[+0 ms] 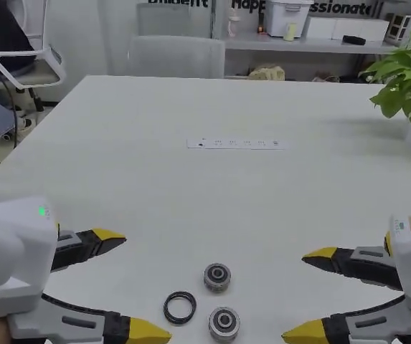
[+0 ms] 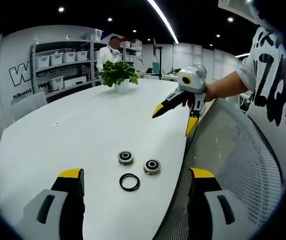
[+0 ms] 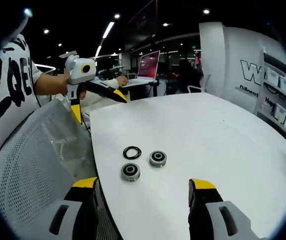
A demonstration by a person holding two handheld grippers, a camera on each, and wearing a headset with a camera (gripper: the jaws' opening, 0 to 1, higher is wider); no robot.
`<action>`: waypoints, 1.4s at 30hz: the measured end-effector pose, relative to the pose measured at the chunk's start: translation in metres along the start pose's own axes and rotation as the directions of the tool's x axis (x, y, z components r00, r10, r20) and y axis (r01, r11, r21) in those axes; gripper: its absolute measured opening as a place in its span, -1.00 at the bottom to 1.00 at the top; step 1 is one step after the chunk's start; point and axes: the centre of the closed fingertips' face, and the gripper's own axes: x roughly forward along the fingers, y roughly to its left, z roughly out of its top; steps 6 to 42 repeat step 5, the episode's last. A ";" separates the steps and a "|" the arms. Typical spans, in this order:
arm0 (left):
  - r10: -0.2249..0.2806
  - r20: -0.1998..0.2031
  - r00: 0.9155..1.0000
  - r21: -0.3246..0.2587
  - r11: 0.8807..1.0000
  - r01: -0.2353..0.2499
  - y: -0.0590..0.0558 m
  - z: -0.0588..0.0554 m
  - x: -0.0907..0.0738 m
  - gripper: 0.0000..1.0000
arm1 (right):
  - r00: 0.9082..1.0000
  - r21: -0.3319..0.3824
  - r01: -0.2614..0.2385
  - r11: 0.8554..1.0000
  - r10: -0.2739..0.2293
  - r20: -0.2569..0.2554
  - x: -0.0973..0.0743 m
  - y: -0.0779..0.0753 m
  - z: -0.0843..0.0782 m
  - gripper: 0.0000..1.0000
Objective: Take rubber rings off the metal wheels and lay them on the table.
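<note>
I hold my left gripper low at the lower left of the head view. Its two yellow-tipped jaws are spread wide and point inward to the right. My right gripper mirrors it at the lower right, jaws equally wide and pointing left, so the two sets of tips face each other and stand well apart. Each gripper has one jaw farther from me and one nearer. In the left gripper view my right hand wraps the right gripper's pale body, the arm bare below a short sleeve. In the right gripper view my left forearm reaches out to the left gripper likewise.
</note>
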 end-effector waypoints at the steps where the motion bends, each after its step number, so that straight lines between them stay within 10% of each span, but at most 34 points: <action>1: -0.001 -0.001 1.000 0.000 1.000 0.001 0.000 0.000 0.000 0.67 | 1.000 0.001 0.000 1.000 0.000 0.001 0.000 0.000 0.000 0.44; 42: -0.005 -0.003 1.000 0.000 1.000 0.005 -0.001 0.000 0.001 0.67 | 1.000 0.003 0.002 1.000 -0.002 0.001 -0.001 0.000 0.000 0.44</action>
